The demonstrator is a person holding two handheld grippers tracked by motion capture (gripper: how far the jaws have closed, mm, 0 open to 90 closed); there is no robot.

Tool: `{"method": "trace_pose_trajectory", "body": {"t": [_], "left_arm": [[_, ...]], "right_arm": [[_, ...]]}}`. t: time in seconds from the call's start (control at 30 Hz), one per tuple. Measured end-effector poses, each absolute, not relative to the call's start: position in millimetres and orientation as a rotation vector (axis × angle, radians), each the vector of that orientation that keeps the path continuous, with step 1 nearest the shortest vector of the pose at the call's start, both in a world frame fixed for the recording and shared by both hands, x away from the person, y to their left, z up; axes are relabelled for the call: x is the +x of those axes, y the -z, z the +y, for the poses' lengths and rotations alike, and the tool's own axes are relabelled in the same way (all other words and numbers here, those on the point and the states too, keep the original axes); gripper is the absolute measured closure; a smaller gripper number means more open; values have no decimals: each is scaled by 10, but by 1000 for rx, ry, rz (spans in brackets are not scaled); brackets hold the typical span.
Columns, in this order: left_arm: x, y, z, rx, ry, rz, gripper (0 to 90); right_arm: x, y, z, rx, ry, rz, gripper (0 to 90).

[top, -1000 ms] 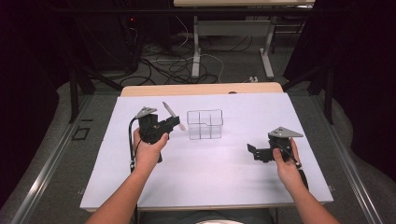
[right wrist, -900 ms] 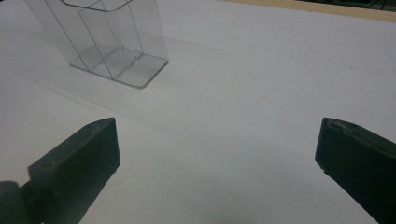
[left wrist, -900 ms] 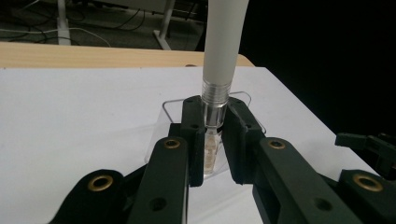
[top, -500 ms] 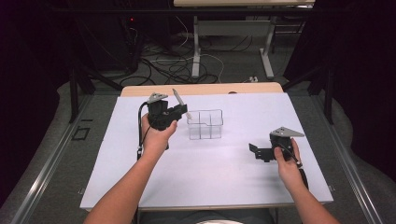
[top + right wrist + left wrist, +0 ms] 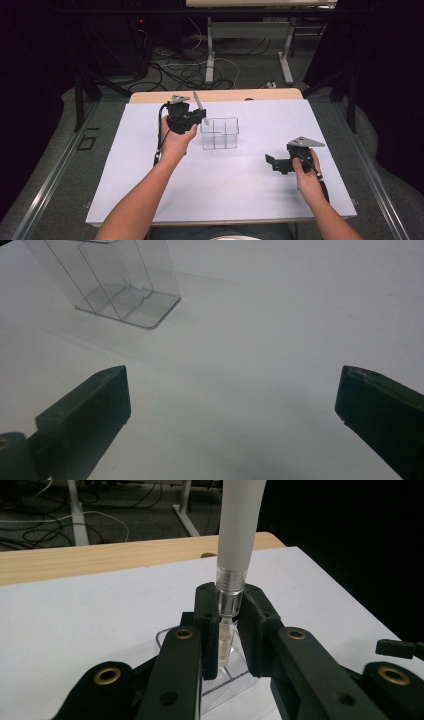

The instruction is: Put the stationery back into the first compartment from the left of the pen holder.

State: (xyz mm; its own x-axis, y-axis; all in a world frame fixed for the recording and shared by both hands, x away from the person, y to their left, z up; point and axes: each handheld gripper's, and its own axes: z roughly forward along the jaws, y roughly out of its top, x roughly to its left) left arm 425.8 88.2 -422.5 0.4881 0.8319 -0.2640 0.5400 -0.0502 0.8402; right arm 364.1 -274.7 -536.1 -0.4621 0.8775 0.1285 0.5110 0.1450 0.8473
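At the far left of the clear organizer point(image 5: 219, 133), your left gripper point(image 5: 192, 118) has its fingers point(image 5: 207, 615) clamped on a pen point(image 5: 235, 545) — gripped at its clear section, the white barrel rising above them, tilted. In the left gripper view the pen's tip sits over the organizer, though whether it is inside a compartment cannot be told. Your right gripper point(image 5: 272, 162) rests low over the white counter point(image 5: 240, 190), well apart from the organizer — its fingers point(image 5: 95, 405) spread wide, holding nothing.
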Motion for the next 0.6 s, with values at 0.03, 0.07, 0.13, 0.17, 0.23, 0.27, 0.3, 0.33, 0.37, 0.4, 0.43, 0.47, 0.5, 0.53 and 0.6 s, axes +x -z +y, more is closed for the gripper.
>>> {"method": "trace_pose_trajectory", "body": {"t": [0.03, 0.07, 0.13, 0.17, 0.23, 0.27, 0.3, 0.33, 0.37, 0.4, 0.43, 0.47, 0.5, 0.53, 0.6], "left_arm": [[4267, 4231, 871, 1733, -360, 1176, 794], [4277, 4240, 858, 1738, -361, 1177, 794], [4295, 4256, 831, 1744, -365, 1180, 794], [4304, 4264, 818, 1744, -365, 1184, 794], [4323, 4282, 795, 1754, -371, 1189, 794], [4332, 4290, 785, 1759, -374, 1194, 794], [4343, 4298, 776, 1763, -376, 1191, 794], [4348, 4306, 767, 1769, -375, 1197, 794], [4354, 4316, 756, 1773, -378, 1199, 794], [4360, 4328, 743, 1779, -379, 1202, 794], [4368, 4340, 735, 1793, -391, 1201, 794], [4376, 4353, 727, 1800, -390, 1208, 794], [4382, 4363, 722, 1806, -386, 1213, 794], [4389, 4375, 715, 1808, -388, 1216, 794], [4397, 4395, 702, 1818, -386, 1220, 793]], "right_arm": [[3642, 5364, -2748, 1331, -1251, 2032, 11], [3643, 5366, -2748, 1332, -1253, 2034, 13], [3644, 5367, -2748, 1333, -1255, 2035, 15], [3644, 5368, -2748, 1333, -1256, 2034, 16], [3644, 5367, -2751, 1334, -1256, 2038, 17], [3645, 5367, -2750, 1336, -1260, 2034, 18], [3645, 5368, -2751, 1337, -1259, 2034, 20], [3646, 5369, -2748, 1343, -1264, 2029, 22], [3646, 5369, -2748, 1346, -1272, 2029, 23], [3645, 5369, -2747, 1349, -1276, 2030, 24], [3642, 5368, -2743, 1353, -1279, 2029, 24], [3644, 5369, -2744, 1347, -1277, 2030, 25], [3644, 5370, -2744, 1345, -1278, 2033, 26], [3645, 5371, -2744, 1343, -1278, 2035, 27], [3645, 5373, -2741, 1342, -1272, 2041, 31]]}}
